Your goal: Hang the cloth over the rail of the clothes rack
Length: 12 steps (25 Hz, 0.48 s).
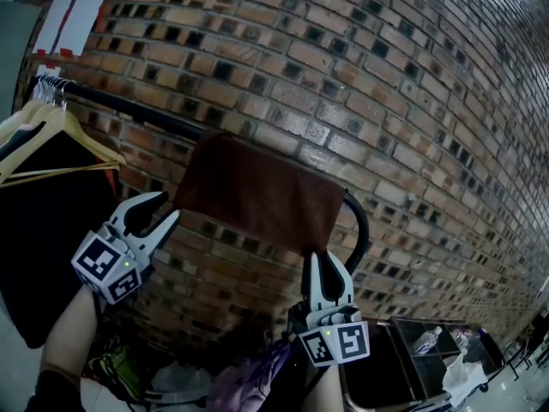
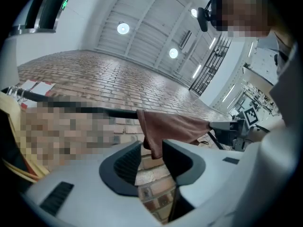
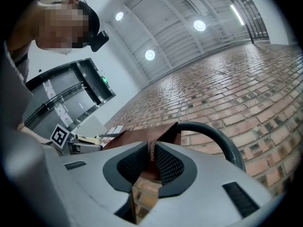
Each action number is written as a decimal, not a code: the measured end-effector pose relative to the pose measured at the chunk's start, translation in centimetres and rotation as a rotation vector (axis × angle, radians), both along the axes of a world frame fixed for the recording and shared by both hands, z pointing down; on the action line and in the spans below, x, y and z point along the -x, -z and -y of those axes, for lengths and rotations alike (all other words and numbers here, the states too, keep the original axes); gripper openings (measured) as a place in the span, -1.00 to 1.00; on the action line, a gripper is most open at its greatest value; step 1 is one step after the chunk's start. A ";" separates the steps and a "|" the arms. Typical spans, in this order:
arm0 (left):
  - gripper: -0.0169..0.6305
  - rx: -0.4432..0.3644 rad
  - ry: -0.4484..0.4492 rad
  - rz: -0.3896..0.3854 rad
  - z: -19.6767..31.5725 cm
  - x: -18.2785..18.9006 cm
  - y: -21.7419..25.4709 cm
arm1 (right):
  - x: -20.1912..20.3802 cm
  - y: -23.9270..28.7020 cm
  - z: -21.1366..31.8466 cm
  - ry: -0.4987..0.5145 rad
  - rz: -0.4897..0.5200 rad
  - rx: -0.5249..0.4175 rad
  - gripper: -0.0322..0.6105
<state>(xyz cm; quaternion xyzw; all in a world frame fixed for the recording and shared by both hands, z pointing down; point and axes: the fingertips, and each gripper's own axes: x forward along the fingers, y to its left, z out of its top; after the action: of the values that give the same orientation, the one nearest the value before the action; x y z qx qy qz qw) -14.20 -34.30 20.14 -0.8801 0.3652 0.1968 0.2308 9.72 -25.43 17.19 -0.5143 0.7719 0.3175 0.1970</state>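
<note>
Cloth, soft and light, drapes the rail near its right end; hem corners suit gripping. Left tongs gape; right tongs pinch the hem.

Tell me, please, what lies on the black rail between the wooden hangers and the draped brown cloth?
Nothing: the head view shows that stretch of black rail bare from the wooden hangers to the brown cloth.

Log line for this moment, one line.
cloth: draped over rail | left tool: open, not gripping | right tool: pinching cloth's lower corner
</note>
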 end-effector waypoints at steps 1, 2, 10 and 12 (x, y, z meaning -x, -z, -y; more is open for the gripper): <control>-0.41 -0.005 0.021 -0.005 0.0 0.7 0.3 | -0.2 0.1 -0.2 -0.006 0.001 -0.001 -0.77; -0.41 -0.012 0.047 -0.008 0.1 1.3 0.7 | -0.5 0.2 -0.5 -0.013 0.005 -0.002 -0.75; -0.41 -0.045 0.196 0.022 0.6 1.5 6.2 | -3.1 2.0 -0.2 -0.051 0.105 0.031 -0.69; -0.41 -0.052 0.256 0.058 1.2 0.7 7.0 | -2.8 2.4 0.7 -0.055 0.104 0.064 -0.69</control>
<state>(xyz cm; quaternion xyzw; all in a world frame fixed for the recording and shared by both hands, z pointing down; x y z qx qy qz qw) -14.93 -35.54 13.10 -0.8253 0.4625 0.1498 0.2873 12.50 -26.15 14.82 -0.5571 0.7560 0.2708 0.2117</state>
